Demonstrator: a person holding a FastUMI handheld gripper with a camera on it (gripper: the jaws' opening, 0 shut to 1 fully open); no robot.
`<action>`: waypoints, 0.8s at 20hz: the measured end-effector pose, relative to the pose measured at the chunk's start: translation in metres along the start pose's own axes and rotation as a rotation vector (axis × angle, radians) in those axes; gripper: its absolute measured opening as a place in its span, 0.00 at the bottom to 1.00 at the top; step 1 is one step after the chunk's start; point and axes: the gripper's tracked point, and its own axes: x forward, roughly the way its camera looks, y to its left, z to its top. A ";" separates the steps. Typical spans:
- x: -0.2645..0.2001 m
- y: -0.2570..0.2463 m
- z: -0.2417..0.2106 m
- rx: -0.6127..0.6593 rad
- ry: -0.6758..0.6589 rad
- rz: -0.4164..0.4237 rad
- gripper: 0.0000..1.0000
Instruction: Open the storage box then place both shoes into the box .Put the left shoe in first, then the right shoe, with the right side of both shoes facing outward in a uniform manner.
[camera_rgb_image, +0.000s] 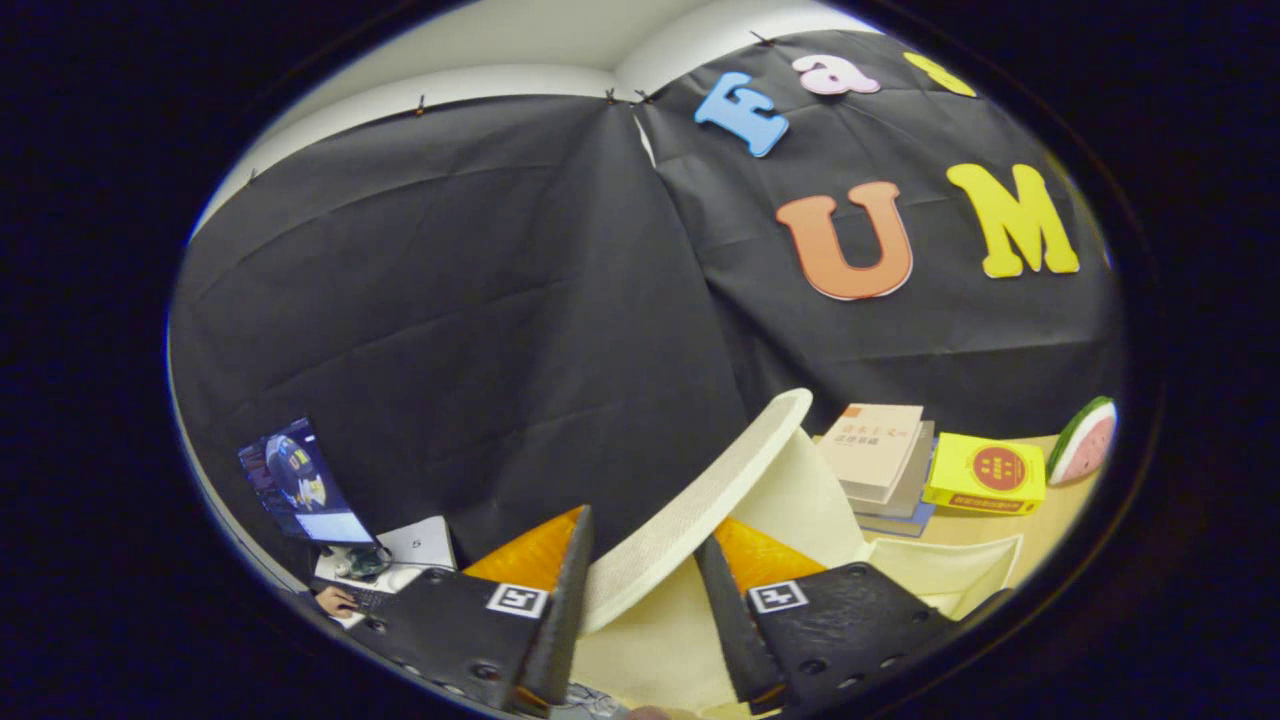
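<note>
A cream-white shoe (790, 490) is lifted in the air between my fingers, tilted, with its textured pale sole (690, 510) turned toward the left. My gripper (643, 530) is shut on the shoe, one finger on the sole side and the other on the upper. The toe end sticks out well beyond the fingertips, against the black wall. I cannot tell whether it is the left or the right shoe. Below and to the right of the fingers lies a cream edge of the storage box (950, 575), mostly hidden by the right finger.
A wooden table (1010, 528) lies beyond the right finger. On it are a stack of books (880, 455), a yellow book (985, 475) and a watermelon-slice toy (1085, 440). Down to the left, a laptop screen (300, 485) glows and a hand (335, 600) rests at a keyboard.
</note>
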 end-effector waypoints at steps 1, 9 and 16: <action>0.000 0.004 -0.004 -0.023 -0.005 0.002 0.75; -0.016 0.005 -0.016 -0.069 -0.053 -0.025 0.95; -0.092 -0.052 -0.012 -0.111 -0.145 -0.125 0.95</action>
